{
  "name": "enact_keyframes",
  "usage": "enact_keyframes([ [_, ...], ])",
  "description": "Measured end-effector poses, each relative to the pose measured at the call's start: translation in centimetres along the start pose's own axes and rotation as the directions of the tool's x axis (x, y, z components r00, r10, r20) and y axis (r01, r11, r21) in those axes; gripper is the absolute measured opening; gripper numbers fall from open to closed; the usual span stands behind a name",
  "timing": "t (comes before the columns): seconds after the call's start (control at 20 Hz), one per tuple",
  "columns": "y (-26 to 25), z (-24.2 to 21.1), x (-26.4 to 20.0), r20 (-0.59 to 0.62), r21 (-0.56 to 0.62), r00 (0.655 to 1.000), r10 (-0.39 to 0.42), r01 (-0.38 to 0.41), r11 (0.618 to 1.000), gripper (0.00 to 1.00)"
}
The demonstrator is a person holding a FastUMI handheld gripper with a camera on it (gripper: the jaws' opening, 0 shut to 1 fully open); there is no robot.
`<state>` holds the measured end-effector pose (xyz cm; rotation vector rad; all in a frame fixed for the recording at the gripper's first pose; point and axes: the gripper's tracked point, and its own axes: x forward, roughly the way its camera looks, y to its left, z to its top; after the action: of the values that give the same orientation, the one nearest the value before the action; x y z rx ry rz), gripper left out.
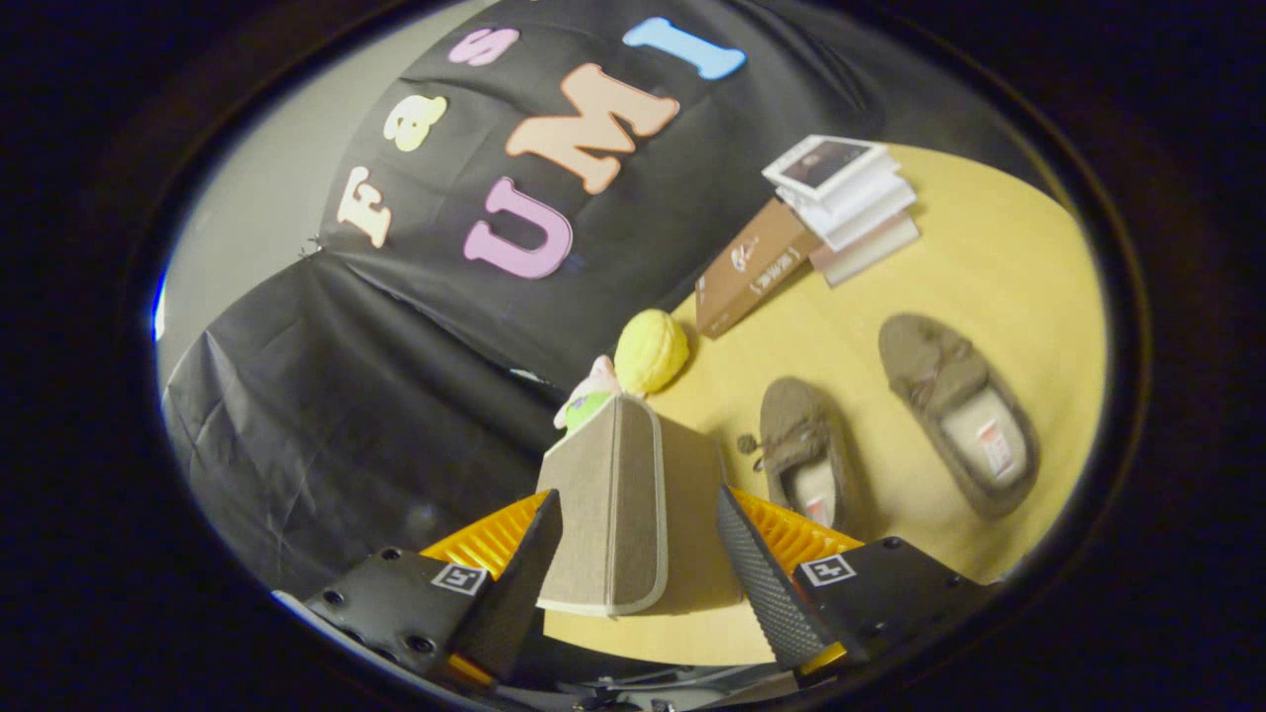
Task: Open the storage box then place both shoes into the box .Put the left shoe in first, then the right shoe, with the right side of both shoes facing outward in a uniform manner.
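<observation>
While the claw [633, 578] stands wide around the storage box [608, 499], two shoes [806, 450] [959, 410] lie right on the worktop [989, 247].

Print on the brown book [754, 267] and shoe labels [994, 447] is unreadable.

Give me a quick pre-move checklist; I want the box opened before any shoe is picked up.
1. Gripper open: ok, fingers spread either side of the box.
2. Fingers touching box: cannot tell.
3. Box lid open: cannot tell.
4. Both shoes out on the table: ok, near shoe and far shoe lie beyond the fingers.
5. Yellow ball and toy close behind the box: not ok, may get nudged.
</observation>
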<state>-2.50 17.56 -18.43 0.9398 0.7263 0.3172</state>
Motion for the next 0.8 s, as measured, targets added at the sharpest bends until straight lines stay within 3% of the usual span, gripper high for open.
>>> enact_keyframes([
  [0.25,-0.6,-5.2,1.5,-0.142,0.099,0.990,-0.008,0.022,0.995,0.99],
  [0.5,0.0,-9.1,2.7,-0.237,0.262,0.969,0.071,-0.007,0.965,0.98],
  [0.8,1.2,-9.7,3.4,-0.225,0.430,0.959,0.173,-0.062,0.901,0.98],
])
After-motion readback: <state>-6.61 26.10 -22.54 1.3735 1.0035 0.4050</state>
